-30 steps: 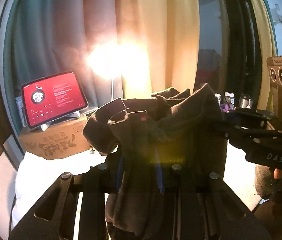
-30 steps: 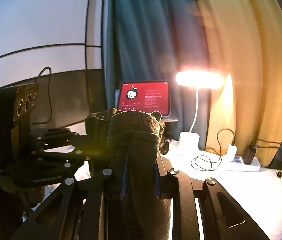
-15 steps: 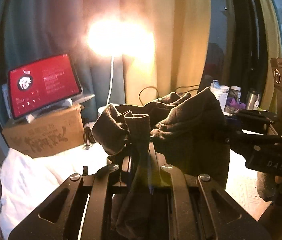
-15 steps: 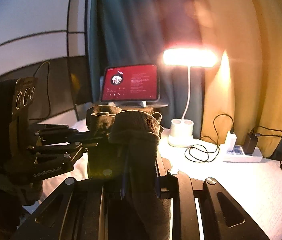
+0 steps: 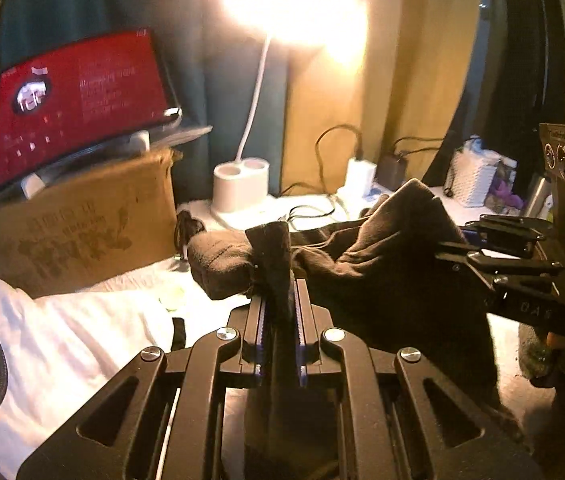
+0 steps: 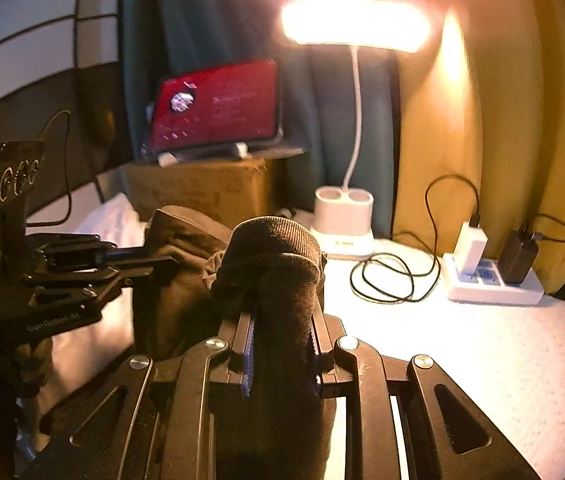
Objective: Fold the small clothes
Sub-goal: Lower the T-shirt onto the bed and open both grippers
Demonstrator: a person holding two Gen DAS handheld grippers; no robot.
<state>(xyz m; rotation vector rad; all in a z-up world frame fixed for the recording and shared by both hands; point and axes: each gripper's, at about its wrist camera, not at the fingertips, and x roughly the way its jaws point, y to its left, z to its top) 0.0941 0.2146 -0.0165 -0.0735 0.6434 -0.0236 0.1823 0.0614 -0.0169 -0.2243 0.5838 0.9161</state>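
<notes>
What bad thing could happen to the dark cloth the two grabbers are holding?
1. The dark garment hangs bunched between the left gripper and the right gripper, so it may land creased instead of flat.
2. The looped black cable and power strip lie close by on the white table; trailing cloth could snag them.

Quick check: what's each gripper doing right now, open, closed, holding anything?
Left gripper: closed on the dark brown knit garment.
Right gripper: closed on the same garment.
</notes>
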